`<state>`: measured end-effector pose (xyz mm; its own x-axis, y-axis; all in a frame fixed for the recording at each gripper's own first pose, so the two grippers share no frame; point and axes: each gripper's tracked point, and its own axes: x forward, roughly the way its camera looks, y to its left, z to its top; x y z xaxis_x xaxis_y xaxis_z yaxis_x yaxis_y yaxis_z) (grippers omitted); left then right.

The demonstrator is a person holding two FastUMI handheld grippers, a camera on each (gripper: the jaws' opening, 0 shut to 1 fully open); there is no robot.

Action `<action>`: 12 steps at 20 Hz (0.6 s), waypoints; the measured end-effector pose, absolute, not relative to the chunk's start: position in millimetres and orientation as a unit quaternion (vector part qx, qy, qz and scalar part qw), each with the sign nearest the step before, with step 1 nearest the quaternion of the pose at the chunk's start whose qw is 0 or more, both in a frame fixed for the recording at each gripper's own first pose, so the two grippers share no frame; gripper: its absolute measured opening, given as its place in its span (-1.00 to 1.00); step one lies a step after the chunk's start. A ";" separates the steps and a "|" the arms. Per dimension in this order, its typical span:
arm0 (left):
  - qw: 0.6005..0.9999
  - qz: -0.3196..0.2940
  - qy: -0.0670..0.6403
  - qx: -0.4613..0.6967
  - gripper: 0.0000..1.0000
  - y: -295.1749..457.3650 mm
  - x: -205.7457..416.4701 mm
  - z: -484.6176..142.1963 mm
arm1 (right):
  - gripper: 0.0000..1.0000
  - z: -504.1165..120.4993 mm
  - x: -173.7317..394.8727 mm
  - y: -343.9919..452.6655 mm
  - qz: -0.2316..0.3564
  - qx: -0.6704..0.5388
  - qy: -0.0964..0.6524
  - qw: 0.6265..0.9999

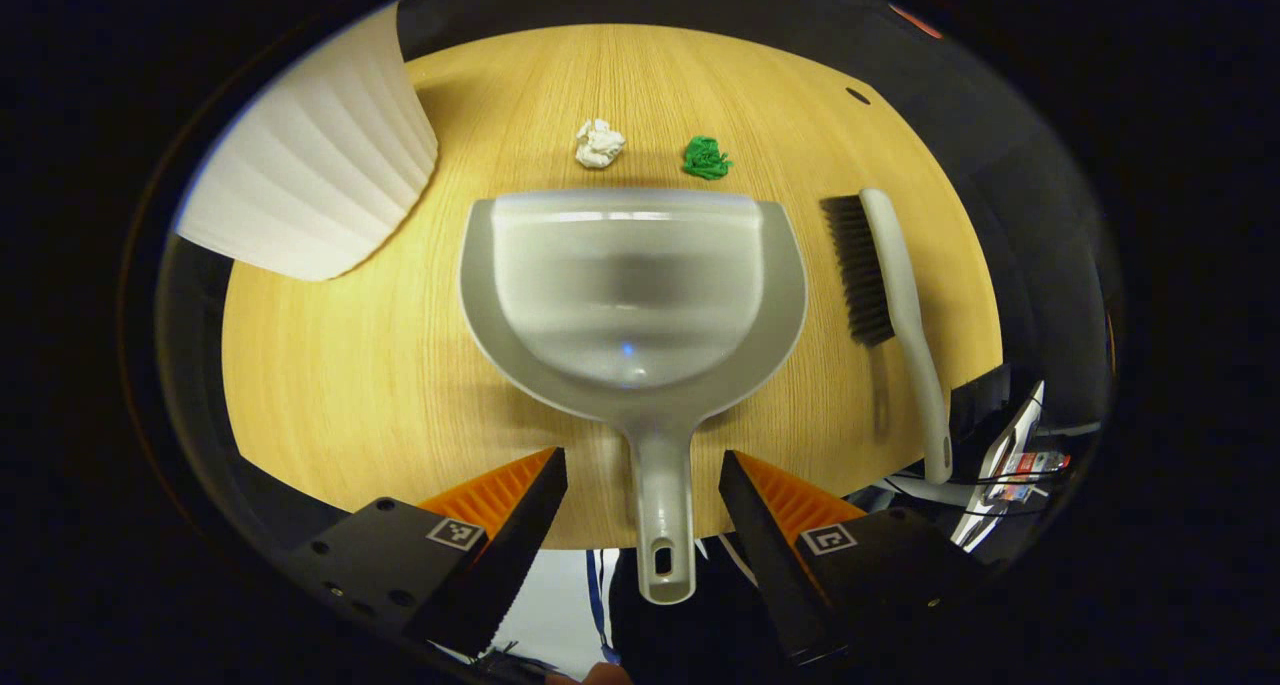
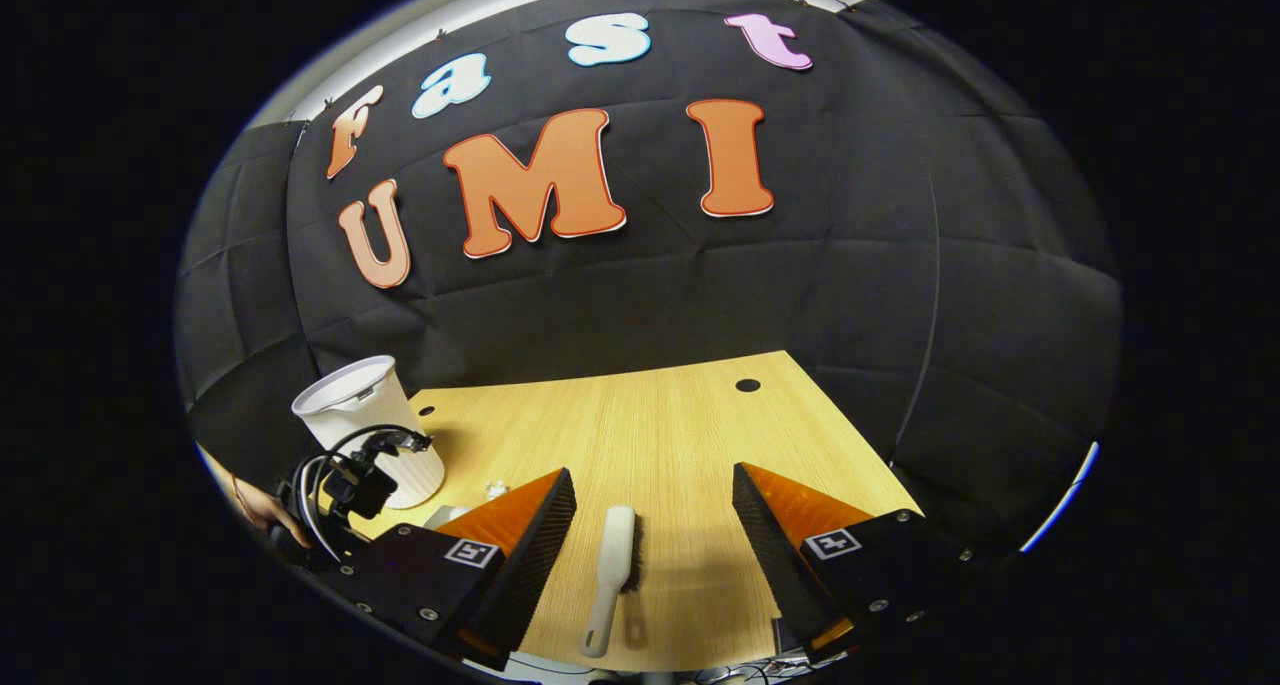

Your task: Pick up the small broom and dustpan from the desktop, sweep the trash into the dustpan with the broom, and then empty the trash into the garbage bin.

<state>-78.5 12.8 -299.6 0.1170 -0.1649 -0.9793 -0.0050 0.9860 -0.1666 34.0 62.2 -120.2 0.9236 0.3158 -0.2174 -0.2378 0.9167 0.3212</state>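
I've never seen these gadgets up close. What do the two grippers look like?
Each gripper, left and right, has two wedge-shaped fingers, orange on the outer face with ridged black inner edges, fixed to black blocks bearing small square black-and-white markers. In the right gripper view, the far gripper carries looped black cables.

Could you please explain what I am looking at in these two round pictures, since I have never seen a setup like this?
A person holds a two-finger tool in each hand, and a camera rides on each. In the left gripper view, the left hand-held gripper is open, its orange fingers either side of the grey dustpan handle, not gripping it. On the wooden desktop lie a small broom, a white paper wad, a green wad and a white ribbed garbage bin. In the right gripper view, the right hand-held gripper is open above the broom. Nothing is held.
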 end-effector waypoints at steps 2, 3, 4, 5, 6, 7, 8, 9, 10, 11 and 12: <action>0.728 -0.041 0.680 -0.077 0.97 10.1 -69.1 -305.5 | 0.90 -125.1 36.1 60.4 0.142 0.148 0.141 0.969; 0.720 -0.036 0.689 -0.079 0.97 8.6 -68.8 -310.2 | 0.90 -126.4 37.6 59.2 0.142 0.148 0.143 0.968; 0.713 -0.030 0.696 -0.077 0.97 9.4 -65.7 -314.0 | 0.90 -127.2 38.2 58.0 0.141 0.148 0.146 0.968; 0.709 -0.029 0.700 -0.077 0.97 8.8 -62.0 -321.0 | 0.90 -128.4 39.5 56.5 0.139 0.147 0.147 0.968; 0.707 -0.028 0.703 -0.076 0.97 7.5 -57.8 -325.0 | 0.90 -129.2 40.7 54.6 0.137 0.145 0.148 0.969; 0.707 -0.028 0.703 -0.077 0.95 4.6 -54.6 -329.2 | 0.90 -131.1 42.6 53.9 0.137 0.145 0.150 0.968; 0.706 -0.030 0.704 -0.078 0.94 3.1 -54.7 -328.8 | 0.90 -133.1 43.1 54.0 0.138 0.146 0.154 0.967; 0.705 -0.030 0.704 -0.080 0.90 0.2 -56.5 -327.1 | 0.90 -134.6 43.7 55.5 0.140 0.148 0.158 0.966; 0.703 -0.030 0.706 -0.081 0.88 -2.4 -57.8 -327.4 | 0.90 -136.1 44.9 59.1 0.144 0.149 0.162 0.965; 0.702 -0.031 0.706 -0.083 0.85 -4.6 -58.0 -326.2 | 0.90 -136.6 45.8 60.8 0.146 0.149 0.164 0.964; 0.702 -0.030 0.707 -0.085 0.84 -6.5 -56.8 -326.5 | 0.90 -137.2 47.1 62.5 0.146 0.149 0.166 0.964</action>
